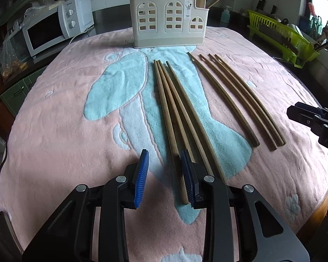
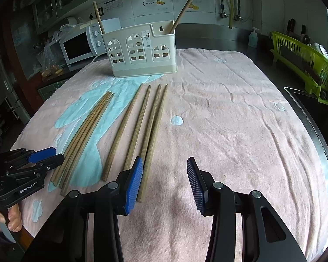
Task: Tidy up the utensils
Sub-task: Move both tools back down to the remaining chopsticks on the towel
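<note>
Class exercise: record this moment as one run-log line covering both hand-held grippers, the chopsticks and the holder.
left hand-held gripper: open, straddling leftmost chopstick | right hand-held gripper: open, empty | loose chopsticks on towel | holder: two sticks inside

Left gripper (image 1: 165, 174): matte black frame, two angular linkage arms with triangular cut-outs, round silver pivot pins at the joints. Fingers carry blue ribbed pads (image 1: 142, 175), flat and rectangular. Seen from the right wrist view, the side plate bears white lettering "GenRobot.AI" and small silver screws.

Right gripper (image 2: 164, 183): same build, black frame, silver pivot pins, cut-out arms, blue ribbed pads (image 2: 134, 183) on black backing plates.

Hand (image 2: 12, 219): fingers only, at the frame's lower left edge; no sleeve visible.
</note>
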The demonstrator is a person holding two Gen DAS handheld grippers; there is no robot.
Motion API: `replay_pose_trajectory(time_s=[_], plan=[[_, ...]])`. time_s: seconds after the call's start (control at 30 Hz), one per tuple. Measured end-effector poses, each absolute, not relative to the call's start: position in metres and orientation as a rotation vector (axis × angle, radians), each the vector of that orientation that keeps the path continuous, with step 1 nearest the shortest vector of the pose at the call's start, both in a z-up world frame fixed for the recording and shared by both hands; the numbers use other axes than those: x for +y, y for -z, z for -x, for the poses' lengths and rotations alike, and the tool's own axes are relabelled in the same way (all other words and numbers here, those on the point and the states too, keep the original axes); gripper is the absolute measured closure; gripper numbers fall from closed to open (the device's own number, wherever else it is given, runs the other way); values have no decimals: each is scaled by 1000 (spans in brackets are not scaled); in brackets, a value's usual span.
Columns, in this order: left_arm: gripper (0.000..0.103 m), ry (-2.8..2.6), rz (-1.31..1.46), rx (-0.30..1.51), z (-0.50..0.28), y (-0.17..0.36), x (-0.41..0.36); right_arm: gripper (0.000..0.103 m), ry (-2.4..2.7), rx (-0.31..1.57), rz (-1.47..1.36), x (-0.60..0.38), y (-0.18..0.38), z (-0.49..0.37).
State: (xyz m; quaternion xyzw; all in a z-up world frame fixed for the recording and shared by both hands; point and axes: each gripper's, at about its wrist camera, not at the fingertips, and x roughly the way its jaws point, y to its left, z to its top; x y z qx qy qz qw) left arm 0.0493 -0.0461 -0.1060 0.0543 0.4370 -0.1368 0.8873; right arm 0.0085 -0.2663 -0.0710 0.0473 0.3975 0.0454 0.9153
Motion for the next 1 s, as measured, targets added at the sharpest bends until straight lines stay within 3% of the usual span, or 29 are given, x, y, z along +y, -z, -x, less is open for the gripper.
replay_pose_trajectory(time_s=[0.1, 0.17, 0.33, 0.57, 1.0], plan=[[73, 262, -106, 905, -49, 107, -48, 62, -88, 828, -103, -266, 75, -9], [81, 239, -102, 904, -50, 106, -48, 62, -91, 838, -106, -266, 78, -8], [85, 220, -94, 905, -55, 106, -43, 64, -97, 850, -98, -261, 82, -6], [85, 222, -101, 900, -53, 107, -43, 79, -103, 878, -99, -251, 91, -15], [85, 244, -95, 891, -52, 108, -40, 86, -54, 891, 1, -235, 97, -38]])
